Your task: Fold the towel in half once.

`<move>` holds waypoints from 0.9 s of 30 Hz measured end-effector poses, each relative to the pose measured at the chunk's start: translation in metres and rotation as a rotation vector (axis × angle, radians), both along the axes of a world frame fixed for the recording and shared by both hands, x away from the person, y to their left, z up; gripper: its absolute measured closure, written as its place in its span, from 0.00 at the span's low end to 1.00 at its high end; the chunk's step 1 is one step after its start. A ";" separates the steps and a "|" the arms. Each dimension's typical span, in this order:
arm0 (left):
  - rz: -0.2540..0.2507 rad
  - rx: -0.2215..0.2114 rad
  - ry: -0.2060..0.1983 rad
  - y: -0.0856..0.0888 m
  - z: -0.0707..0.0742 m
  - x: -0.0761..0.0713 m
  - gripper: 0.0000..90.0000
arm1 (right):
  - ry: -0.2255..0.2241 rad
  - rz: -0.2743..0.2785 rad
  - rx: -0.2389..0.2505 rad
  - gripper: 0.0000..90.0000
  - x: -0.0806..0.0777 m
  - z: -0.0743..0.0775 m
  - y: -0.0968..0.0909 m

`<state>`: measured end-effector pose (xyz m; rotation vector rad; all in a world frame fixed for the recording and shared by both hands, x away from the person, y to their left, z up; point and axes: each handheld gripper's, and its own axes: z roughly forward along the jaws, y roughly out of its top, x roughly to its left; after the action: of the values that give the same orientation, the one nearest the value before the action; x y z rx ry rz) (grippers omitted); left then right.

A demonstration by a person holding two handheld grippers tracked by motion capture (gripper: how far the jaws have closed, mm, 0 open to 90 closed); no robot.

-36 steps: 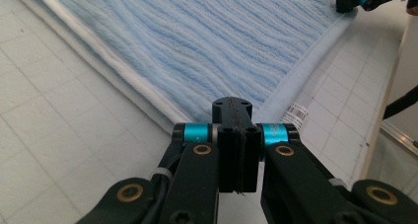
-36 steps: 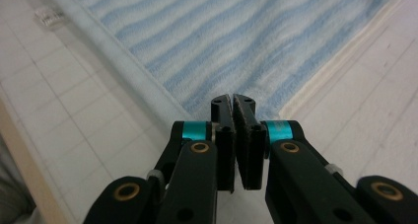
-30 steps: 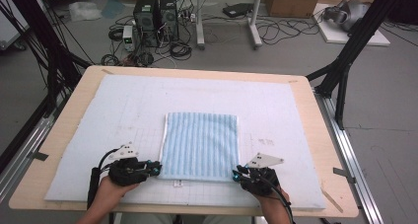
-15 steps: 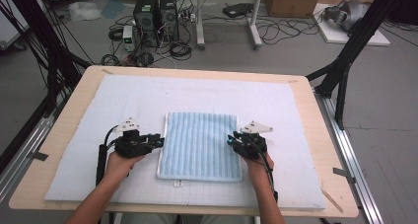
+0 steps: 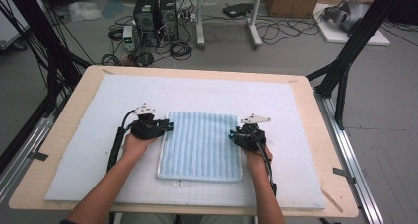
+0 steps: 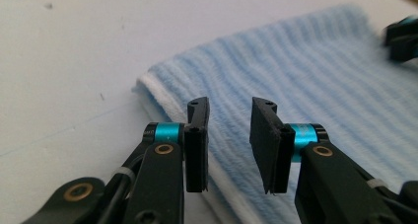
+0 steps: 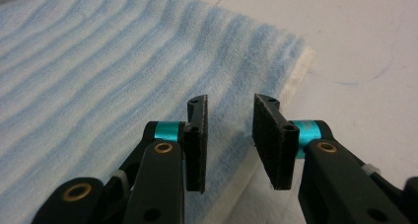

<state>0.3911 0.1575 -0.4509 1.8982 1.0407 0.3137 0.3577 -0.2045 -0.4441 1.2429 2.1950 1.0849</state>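
Hovering apart-jawed, left claw (image 6: 229,145) and right claw (image 7: 229,142) grip nothing; closing carelessly risks pinching only the folded towel's (image 5: 201,145) top layer.

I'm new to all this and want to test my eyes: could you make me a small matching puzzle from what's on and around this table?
Things:
1. towel
2. left gripper
3. right gripper
4. computer towers

Places:
A. on the floor beyond the table
B. at the towel's right edge
C. folded flat on the white mat
D. at the towel's left edge

Pairs: 1-C, 2-D, 3-B, 4-A
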 end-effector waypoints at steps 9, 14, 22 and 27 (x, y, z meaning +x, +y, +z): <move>0.077 0.144 -0.004 -0.001 0.003 0.002 0.80 | -0.034 -0.025 0.039 0.67 -0.006 0.008 -0.013; 0.071 0.070 -0.028 0.012 0.007 -0.005 0.70 | -0.053 -0.051 0.022 0.51 -0.015 0.012 -0.021; -0.070 -0.148 -0.131 0.026 0.020 -0.036 0.57 | -0.075 0.011 0.070 0.26 -0.038 0.021 -0.034; -0.052 -0.215 -0.154 0.035 0.026 -0.056 0.30 | -0.078 0.020 0.066 0.13 -0.050 0.020 -0.034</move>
<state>0.3355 0.1929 -0.4250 1.6778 0.8837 0.3005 0.3074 -0.2384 -0.4238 1.1883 2.1334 1.2024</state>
